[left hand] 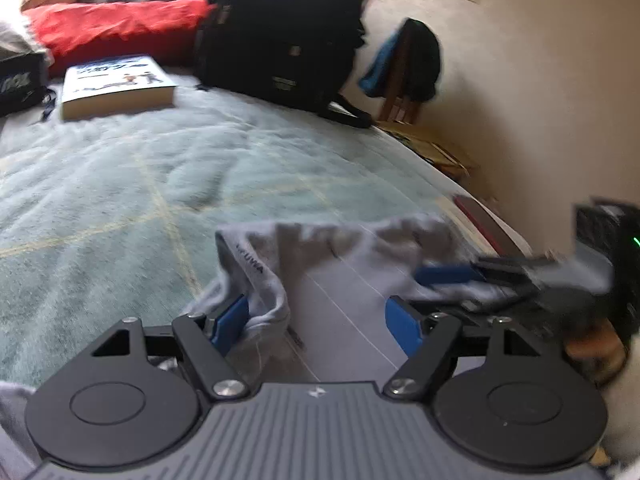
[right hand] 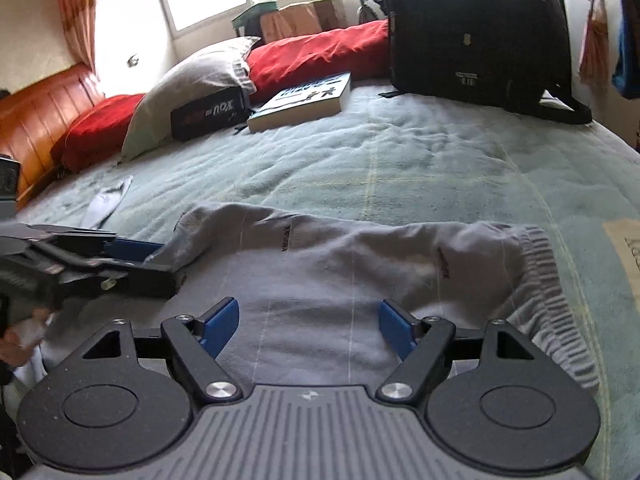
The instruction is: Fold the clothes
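Two tools work over one grey garment (right hand: 340, 280) that lies spread on a pale green bed blanket (right hand: 400, 152), its ribbed waistband (right hand: 540, 280) bunched at the 3 o'clock edge of the right wrist view. In that view the right tool (right hand: 310, 328) hovers low over the middle of the cloth with its blue pads (right hand: 222, 326) spread wide and nothing between them; thin pale stripes of the fabric run between the two fingers. The left tool (left hand: 316, 326) also stands spread in its own view: a fold of grey cloth rises against its 9 o'clock pad (left hand: 230, 328), touching it, but the 3 o'clock pad stands well apart from that fold, so nothing is pinched. From the left wrist view the right tool appears blurred at 3 o'clock, low over the cloth's far edge; from the right wrist view the left tool (right hand: 132, 252) sits at 9 o'clock, at the garment's corner. Beyond the garment, toward 12 o'clock, a thick book (right hand: 304, 100) lies flat on the blanket, with a black backpack (right hand: 472, 28) standing at 1 o'clock, a red pillow (right hand: 320, 56) behind the book, and a grey pillow (right hand: 188, 84) at 10 o'clock leaning over a dark box (right hand: 208, 114). A small pale piece of cloth (right hand: 106, 204) lies alone at 9 o'clock, apart from the garment.
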`<state>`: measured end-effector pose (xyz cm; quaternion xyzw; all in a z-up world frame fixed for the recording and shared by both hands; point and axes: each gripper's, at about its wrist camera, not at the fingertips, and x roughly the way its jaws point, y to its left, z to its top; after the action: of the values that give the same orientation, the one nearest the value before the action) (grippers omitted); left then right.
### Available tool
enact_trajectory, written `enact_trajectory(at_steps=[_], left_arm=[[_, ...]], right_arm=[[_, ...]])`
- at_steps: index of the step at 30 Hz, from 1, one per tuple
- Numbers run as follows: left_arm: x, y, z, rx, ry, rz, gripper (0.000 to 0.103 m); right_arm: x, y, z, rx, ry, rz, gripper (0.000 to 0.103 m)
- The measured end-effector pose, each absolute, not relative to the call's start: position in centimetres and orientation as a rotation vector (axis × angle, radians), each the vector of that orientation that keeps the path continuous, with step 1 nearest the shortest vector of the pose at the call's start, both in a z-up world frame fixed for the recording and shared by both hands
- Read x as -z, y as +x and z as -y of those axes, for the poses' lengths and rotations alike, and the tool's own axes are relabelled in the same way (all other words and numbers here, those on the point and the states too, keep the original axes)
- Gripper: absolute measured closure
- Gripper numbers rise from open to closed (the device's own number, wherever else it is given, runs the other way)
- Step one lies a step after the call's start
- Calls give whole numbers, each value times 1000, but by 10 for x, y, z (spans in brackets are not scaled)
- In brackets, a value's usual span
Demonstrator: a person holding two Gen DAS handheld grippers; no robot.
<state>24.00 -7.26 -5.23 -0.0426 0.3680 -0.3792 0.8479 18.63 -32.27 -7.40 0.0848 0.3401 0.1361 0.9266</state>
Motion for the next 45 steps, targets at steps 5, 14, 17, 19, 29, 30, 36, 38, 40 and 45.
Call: enact_trajectory(at_steps=[5,14,17,19,29,30,36,38,40,45], left_arm=[[57,282,84,842,-249,-873,27],[70,335,78,810,-529,-954,27],[69,334,81,805,-476,-957,28],[64,330,82,812,-426,-948,28],[16,297,46,688,-242,-828,26],[9,288,46,700,-221,-808,25],[8,240,71,809,-109,-773,21],[18,237,82,826,-84,-780,21],[29,234,93,842,-60,-788,22],[59,265,96,697,-68,-812,22]], right_arm=[[76,181,326,-275,200,-688,20],[79,177,331,-289,224,-670,18],[80,176,333,-291,239,-665,18],[80,175,334,-292,247,-662,17],[75,169,332,-289,256,-650,14],[73,167,332,-290,257,-647,14],[56,141,337,-271,184,-569,13],[55,139,343,-258,170,-553,13],[56,141,349,-243,167,-554,13],[68,158,363,-196,125,-558,13]])
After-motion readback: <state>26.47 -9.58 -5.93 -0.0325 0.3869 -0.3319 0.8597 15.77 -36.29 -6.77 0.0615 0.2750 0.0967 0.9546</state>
